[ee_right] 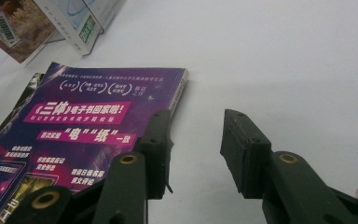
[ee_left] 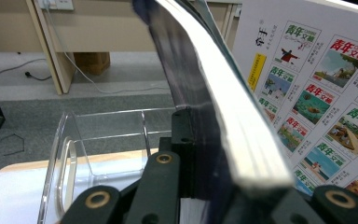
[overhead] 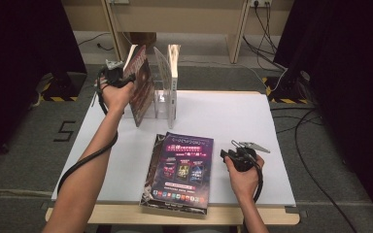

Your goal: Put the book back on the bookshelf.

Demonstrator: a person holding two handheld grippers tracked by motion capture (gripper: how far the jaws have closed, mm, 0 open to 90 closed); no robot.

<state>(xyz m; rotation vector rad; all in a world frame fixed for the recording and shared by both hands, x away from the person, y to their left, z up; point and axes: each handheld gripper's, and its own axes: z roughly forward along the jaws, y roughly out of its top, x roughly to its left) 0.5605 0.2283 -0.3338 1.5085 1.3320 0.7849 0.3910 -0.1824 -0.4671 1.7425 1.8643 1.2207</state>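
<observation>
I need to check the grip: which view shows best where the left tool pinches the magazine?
Left gripper view: the dark-covered magazine sits clamped edge-on between the left tool. The high view shows it upright beside the clear rack, the grip behind the hand. The right gripper view catches a corner at most.

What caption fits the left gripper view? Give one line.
Left gripper jaws clamp a thick dark-covered magazine beside the clear acrylic rack.

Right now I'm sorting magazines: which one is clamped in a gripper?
The dark-covered magazine standing at the clear rack, clamped by the left gripper; the others aren't gripped.
</observation>
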